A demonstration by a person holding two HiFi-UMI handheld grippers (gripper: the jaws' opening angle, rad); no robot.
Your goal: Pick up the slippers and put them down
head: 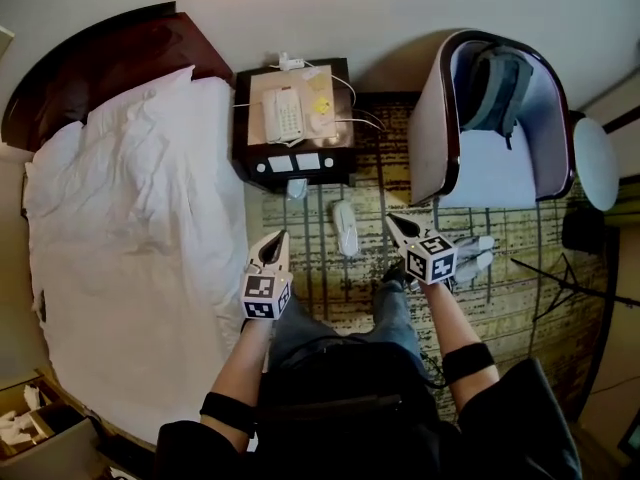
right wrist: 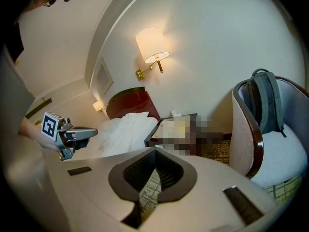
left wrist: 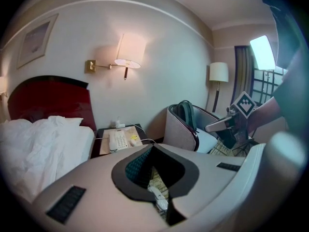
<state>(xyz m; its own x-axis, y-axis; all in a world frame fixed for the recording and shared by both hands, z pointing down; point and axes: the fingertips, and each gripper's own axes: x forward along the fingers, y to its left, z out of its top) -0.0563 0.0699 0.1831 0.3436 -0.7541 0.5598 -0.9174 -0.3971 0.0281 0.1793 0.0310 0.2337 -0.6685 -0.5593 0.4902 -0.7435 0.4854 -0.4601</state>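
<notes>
Matt slipper [head: 345, 226], glossy wood headboard [head: 100, 60], cloth bedding [head: 130, 248]

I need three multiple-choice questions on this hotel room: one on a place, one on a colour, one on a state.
1. Where is the backpack? A on the bed; B in the armchair; C on the carpet.
2. What colour is the telephone? A white; B red; C black.
3. How are the left gripper and right gripper? A both open; B both shut, empty; C one open, one shut.
Answers: B, it leans against the seat back; A, its casing is white; B, jaws meet, nothing between.
</notes>
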